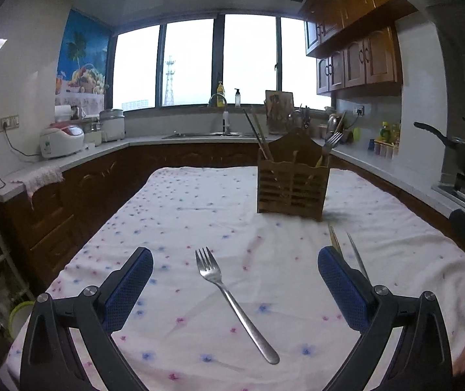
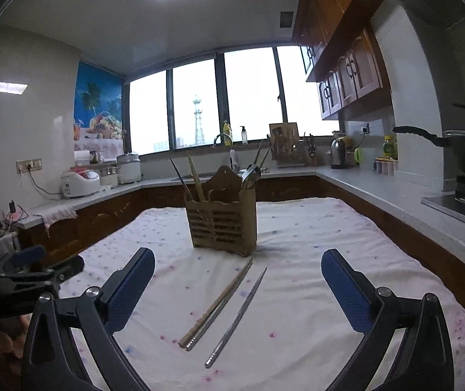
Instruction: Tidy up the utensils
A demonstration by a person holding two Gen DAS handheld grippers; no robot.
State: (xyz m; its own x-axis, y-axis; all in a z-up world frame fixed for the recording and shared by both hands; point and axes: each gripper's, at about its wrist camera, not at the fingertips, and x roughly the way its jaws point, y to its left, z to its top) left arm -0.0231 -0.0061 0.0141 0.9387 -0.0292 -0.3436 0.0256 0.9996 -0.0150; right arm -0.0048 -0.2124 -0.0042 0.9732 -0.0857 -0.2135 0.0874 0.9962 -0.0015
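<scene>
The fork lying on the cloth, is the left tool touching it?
Apart. In the left wrist view the fork lies flat on the tablecloth between the open left tool's blue pads, with bare cloth showing on both sides of it.

The cloth (image 1: 232, 215) on the bench is white with little pink and blue flowers all over it. The fork (image 1: 232, 299) lying on it is shiny silver. The utensil holder (image 2: 222, 224) is light brown wood with slats across its front. Beside it lie three chopsticks: one wooden chopstick (image 2: 216, 304) is tan, and the two metal chopsticks (image 2: 237, 316) are silver grey. Both the left gripper (image 1: 235, 282) and the right gripper (image 2: 237, 285) are black with dark blue pads (image 2: 131, 293) that have a tiny dotted pattern. The cupboards (image 1: 359, 62) are reddish brown. The wall poster (image 1: 82, 55) is bright blue with colourful fruit.
</scene>
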